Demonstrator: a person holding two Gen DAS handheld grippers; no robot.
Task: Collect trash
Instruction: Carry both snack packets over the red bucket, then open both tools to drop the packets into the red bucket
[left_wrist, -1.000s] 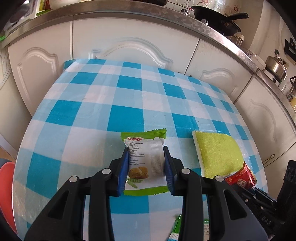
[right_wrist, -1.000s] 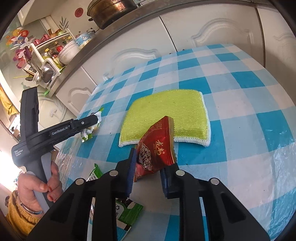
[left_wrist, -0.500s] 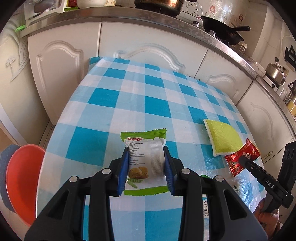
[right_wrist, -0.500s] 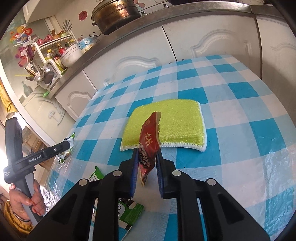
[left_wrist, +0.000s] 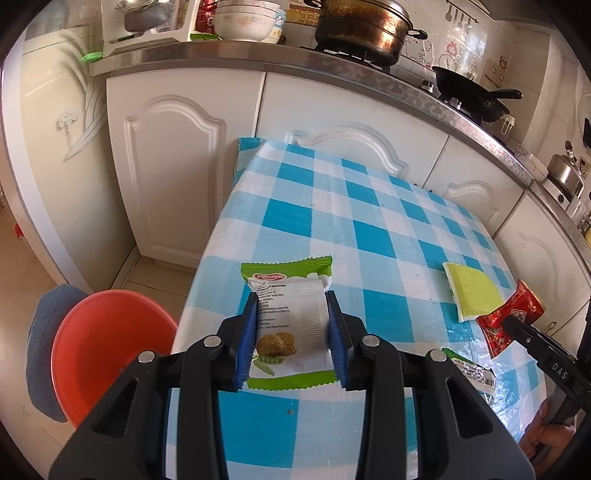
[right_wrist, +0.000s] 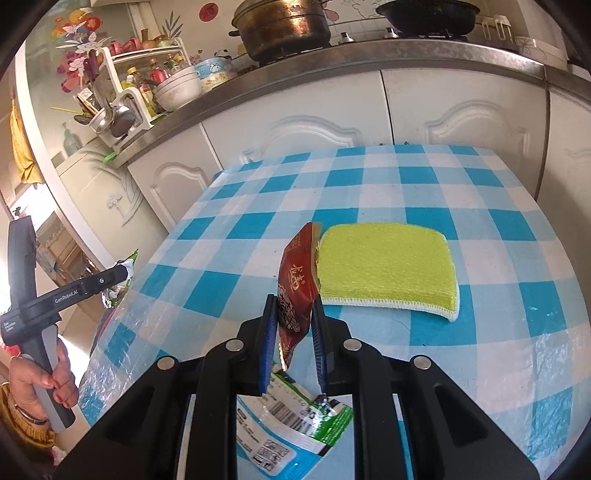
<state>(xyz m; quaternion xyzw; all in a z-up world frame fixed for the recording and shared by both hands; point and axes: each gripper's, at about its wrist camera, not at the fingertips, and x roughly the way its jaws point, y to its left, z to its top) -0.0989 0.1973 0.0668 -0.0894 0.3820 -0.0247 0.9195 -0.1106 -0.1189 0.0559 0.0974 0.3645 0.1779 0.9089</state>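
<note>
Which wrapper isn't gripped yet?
The green-and-white wrapper lying flat on the table. The green snack packet sits in the left gripper, the red wrapper in the right gripper.

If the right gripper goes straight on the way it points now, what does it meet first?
Probably the yellow-green sponge on the checked table, just past the red wrapper that the right gripper holds; depth is unclear.
</note>
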